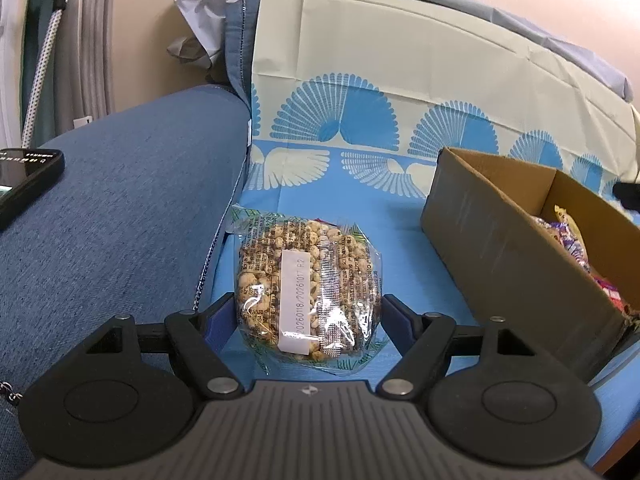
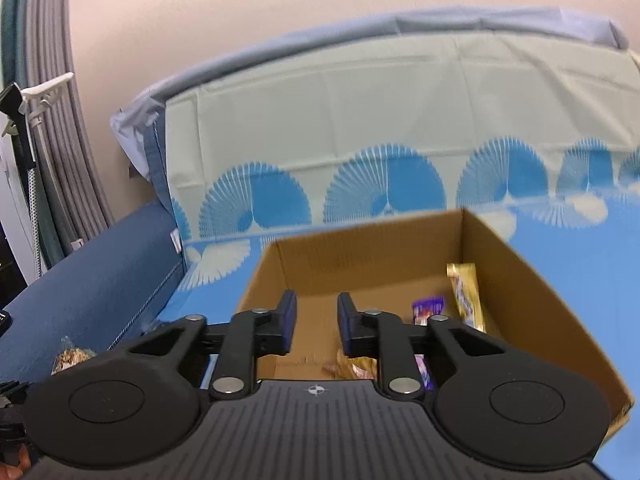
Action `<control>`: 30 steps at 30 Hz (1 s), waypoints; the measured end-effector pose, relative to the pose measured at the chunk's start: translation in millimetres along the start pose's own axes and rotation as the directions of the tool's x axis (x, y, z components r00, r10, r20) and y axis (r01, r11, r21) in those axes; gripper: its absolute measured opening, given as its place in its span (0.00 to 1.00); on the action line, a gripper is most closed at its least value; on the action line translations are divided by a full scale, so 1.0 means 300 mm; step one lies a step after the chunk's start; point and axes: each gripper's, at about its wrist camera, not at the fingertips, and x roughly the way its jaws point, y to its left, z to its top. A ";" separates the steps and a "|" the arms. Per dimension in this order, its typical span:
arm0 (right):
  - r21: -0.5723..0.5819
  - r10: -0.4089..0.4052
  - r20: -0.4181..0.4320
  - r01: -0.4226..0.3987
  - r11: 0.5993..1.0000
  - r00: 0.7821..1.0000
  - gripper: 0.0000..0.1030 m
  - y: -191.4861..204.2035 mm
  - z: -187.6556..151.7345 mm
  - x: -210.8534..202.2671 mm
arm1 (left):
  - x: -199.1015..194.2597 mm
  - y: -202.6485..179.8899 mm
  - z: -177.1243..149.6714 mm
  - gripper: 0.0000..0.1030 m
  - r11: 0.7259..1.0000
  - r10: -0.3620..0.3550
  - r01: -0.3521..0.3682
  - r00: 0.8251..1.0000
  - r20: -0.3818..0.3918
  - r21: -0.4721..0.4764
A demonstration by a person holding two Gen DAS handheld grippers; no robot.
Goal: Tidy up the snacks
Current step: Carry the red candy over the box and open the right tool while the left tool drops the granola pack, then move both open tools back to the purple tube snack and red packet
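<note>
The snack bag (image 1: 308, 292) lies flat, long axis running away between the released left tool (image 1: 306, 316); right tool (image 2: 316, 322) is parted and empty.

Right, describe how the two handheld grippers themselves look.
The left gripper and right gripper look alike: black linkage arms on silver pivot pins, two round black discs, a ribbed grey body with a small compass-like mark, and blue pads on the fingers. No cables or sleeves show.

A blue sofa (image 1: 120, 208) carries a blue patterned sheet (image 1: 400, 208). On the sheet lie a clear snack bag (image 1: 308, 292) near its left edge and a cardboard box (image 1: 500, 248).
</note>
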 end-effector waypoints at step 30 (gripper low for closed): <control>0.064 -0.285 0.117 0.279 0.958 0.951 0.89 -0.003 -0.008 -0.022 | 0.158 -0.116 0.088 0.46 0.896 -0.216 0.220 0.975 0.054 -0.387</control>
